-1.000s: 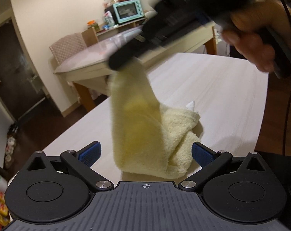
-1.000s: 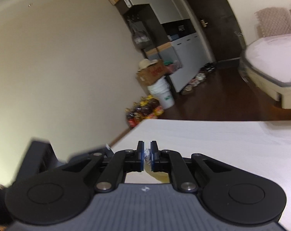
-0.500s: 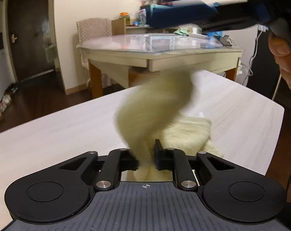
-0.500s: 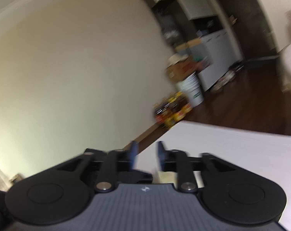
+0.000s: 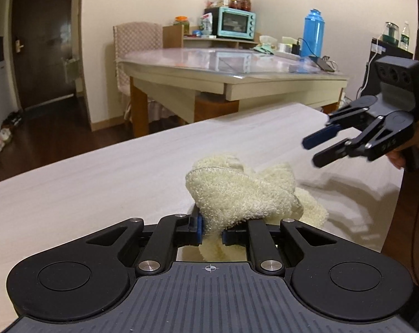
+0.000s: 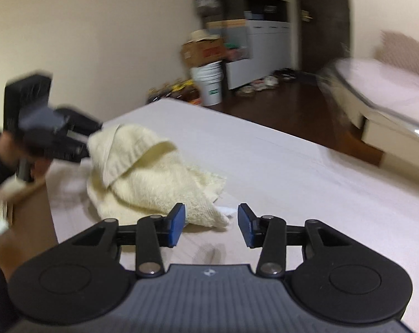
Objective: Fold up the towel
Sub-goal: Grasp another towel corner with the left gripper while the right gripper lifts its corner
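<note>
A second ago the right tongs point(image 5: 324, 149) were pinching a corner of the towel point(image 5: 245, 191) up in the air while the left tongs point(image 5: 211, 229) hung spread beside it. That has swapped. The right tongs have let go and pulled back, jaws spread and holding nothing, hovering above the right edge of the desk point(image 5: 98, 183). The left tongs are now clenched on a bunched fold of the towel, close to the near edge of the desk.

The towel itself is a crumpled mound, part of it lifted over the left tongs and the rest slumped on the desktop. In the right wrist view one loose corner point(image 6: 219, 217) lies flat just ahead of the open tongs, though motion blur makes it hard to say whether that is a true corner or only a fold.

To my eye the step in hand is getting a second grip so the cloth can be opened out. It would go best if the left tongs held firm and stayed low while the right tongs came down flat and took a single layer at that corner, not a wad. With both holds set, the two should draw apart until the edge runs straight, then lay the towel flat before any folding. Grabbing the thick mound would only keep it bunched.
</note>
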A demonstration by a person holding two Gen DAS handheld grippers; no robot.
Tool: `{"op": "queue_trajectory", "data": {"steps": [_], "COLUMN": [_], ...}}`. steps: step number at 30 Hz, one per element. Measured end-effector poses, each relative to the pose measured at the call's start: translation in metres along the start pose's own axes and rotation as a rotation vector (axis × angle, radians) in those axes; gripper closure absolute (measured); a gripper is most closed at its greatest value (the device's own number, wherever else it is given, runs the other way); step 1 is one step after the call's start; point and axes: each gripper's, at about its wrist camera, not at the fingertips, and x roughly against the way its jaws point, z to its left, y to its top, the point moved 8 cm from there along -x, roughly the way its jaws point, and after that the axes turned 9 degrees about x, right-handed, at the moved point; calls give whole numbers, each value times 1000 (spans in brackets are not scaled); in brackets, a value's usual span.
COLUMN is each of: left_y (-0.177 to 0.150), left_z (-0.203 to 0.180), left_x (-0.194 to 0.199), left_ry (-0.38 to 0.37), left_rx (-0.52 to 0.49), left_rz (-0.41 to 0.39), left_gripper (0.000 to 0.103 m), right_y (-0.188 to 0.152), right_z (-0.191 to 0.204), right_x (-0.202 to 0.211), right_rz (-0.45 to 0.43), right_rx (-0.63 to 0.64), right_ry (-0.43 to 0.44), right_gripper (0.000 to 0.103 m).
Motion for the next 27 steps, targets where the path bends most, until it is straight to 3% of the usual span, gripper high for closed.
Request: {"op": "queue_trajectory", "data": {"steps": [6,8,9,10,11,13,14,17,19,21,22,23,27], "left_y": [1,2,2,2,3,6,9,22,30,38,40,42,56], "left_z": [8,9,10,10,10,10,10,8,2,-5,-9,-13,-24], "left_x": [0,-1,-2,-2,-3,-2,-2,2,-1,-6,-12,-17,-42], "left_ry": [-16,-21,-21,-25,-26,-20,-14,-18,-41,-72,-82,-82,-82], "left_rx": [11,14,14,14,12,6,0,-32,-66,-100,-118,-133,-151], "left_rz": [11,14,16,19,21,10,-5,-65,-84,-87,-75,-65,-58], "left_gripper": [90,87,86,80,66,50,45,44,50,71,91,97,98], "right_y": [-4,-7,-7,-7,-7,-8,-8,-6,-6,-8,-10,-12,-15], "right_z": [17,18,18,18,17,19,19,22,20,18,16,14,0], "right_x": [-10,-13,-13,-11,-8,0,4,19,29,40,46,53,74], "right_rz": [49,75,78,75,71,63,57,36,26,19,22,25,31], "right_rx": [114,104,100,92,84,94,93,88,72,63,65,67,55], "right_ry": [104,142,150,157,164,144,139,120,107,88,67,43,-45], "right_gripper": [62,80,82,90,91,92,92,92,92,92,93,93,93]}}
